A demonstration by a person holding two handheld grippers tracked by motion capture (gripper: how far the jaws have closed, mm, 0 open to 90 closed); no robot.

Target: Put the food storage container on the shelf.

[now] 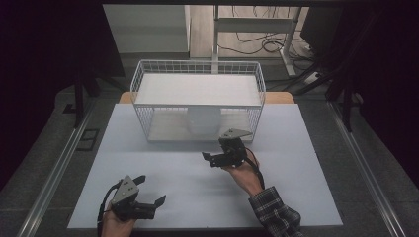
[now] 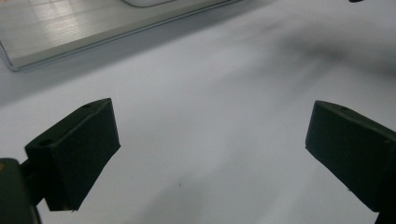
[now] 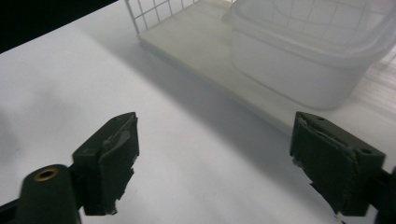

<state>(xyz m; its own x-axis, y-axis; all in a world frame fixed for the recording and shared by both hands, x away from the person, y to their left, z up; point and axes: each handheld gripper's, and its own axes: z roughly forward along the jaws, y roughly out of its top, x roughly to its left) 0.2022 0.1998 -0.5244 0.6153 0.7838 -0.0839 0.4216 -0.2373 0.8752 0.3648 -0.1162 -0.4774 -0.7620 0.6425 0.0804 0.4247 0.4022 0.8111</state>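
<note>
Container placed on the rack's lower shelf; right gripper free of it, hand-off step looks done.

The translucent plastic container sits lidded on the lower shelf of the white wire rack, at the front edge, under the upper shelf board. Right gripper is just in front of the rack opening, jaws wide, nothing between the pads, apart from the container. Left gripper sits low at the near left of the white tabletop, jaws also spread wide and empty. My read: next move is a straight retreat toward the person; low clearance under the upper shelf, wire side walls flank the opening, so no lifting until clear. Open tabletop on all near sides; the table's metal rail is ahead of the left gripper.
</note>
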